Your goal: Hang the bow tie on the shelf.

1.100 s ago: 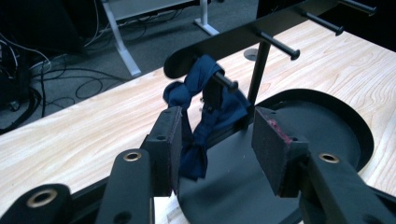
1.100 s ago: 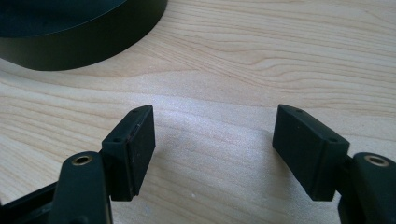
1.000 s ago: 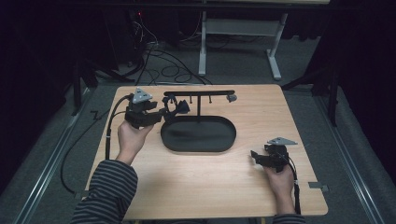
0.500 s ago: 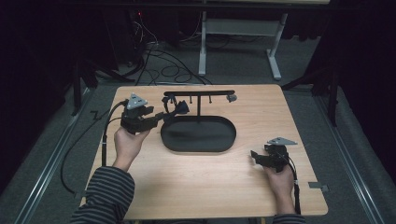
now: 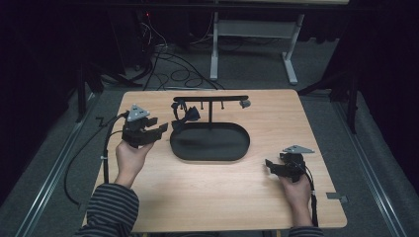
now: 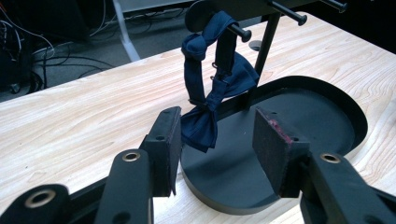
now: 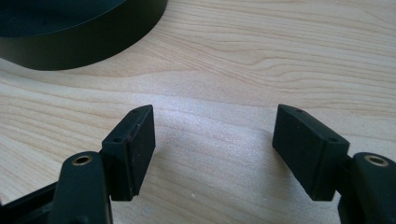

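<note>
The navy fabric bow tie [image 6: 205,105] hangs on the black metal peg stand [image 6: 267,44], ungrabbed, the left gripper [image 6: 212,149] spread-jawed and empty before it, the right gripper [image 7: 215,149] likewise spread, well off.

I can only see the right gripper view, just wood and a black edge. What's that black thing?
Observer: It's the wall of an oval black tray in the middle of the table.
Operator: Is anything standing on it?
Observer: Yes, a black rack with pegs, and a dark blue bow tie hangs from one peg.
Operator: Where's the other gripper?
Observer: The left gripper points at the bow tie, jaws open, with nothing gripped.
Operator: And mine?
Observer: The right gripper sits low at the table's right side, jaws open, apart from the tray.
</note>
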{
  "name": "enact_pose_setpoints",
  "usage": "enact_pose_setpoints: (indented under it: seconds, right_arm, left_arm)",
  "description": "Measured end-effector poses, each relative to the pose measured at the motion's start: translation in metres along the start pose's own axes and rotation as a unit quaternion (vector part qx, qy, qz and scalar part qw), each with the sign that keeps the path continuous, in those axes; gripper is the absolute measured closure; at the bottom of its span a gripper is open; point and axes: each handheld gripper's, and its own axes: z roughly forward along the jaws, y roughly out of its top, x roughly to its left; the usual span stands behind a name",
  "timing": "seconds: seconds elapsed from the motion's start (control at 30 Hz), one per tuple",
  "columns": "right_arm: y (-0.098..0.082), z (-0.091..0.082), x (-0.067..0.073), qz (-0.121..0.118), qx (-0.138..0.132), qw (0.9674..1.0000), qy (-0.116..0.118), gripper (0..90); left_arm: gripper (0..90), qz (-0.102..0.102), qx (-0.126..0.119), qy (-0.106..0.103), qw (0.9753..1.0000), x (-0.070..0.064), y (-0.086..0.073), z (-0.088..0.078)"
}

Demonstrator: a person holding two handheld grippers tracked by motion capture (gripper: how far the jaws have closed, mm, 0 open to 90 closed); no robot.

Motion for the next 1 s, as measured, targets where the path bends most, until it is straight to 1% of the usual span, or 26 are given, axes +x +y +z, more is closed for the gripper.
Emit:
enact_pose_setpoints:
  seconds: [0.23, 0.4, 0.5, 0.63, 0.87, 1.0]
  right_arm:
    - [0.0, 0.0, 0.0, 0.0, 0.0, 1.0, 0.0, 31.2]
    - [0.0, 0.0, 0.0, 0.0, 0.001, 1.0, -0.001, 31.2]
    - [0.0, 0.0, 0.0, 0.0, 0.001, 1.0, -0.001, 31.2]
    - [0.0, 0.0, 0.0, 0.0, 0.001, 1.0, -0.001, 31.2]
    - [0.0, 0.0, 0.001, 0.0, 0.001, 1.0, -0.001, 31.2]
    - [0.0, 0.0, 0.001, 0.0, 0.002, 1.0, -0.002, 31.2]
  left_arm:
    - [52.3, -0.005, 0.0, 0.002, 1.0, 0.002, -0.007, -0.006]
    - [52.1, -0.01, 0.001, 0.001, 1.0, 0.001, -0.015, -0.007]
    - [52.1, -0.013, 0.006, 0.002, 0.9999, 0.001, -0.02, -0.006]
    - [52.0, -0.019, 0.011, 0.004, 0.9997, 0.003, -0.027, -0.008]
    - [51.9, -0.037, 0.013, 0.006, 0.9992, 0.007, -0.04, -0.012]
    - [51.8, -0.043, 0.019, 0.007, 0.9989, 0.009, -0.048, -0.013]
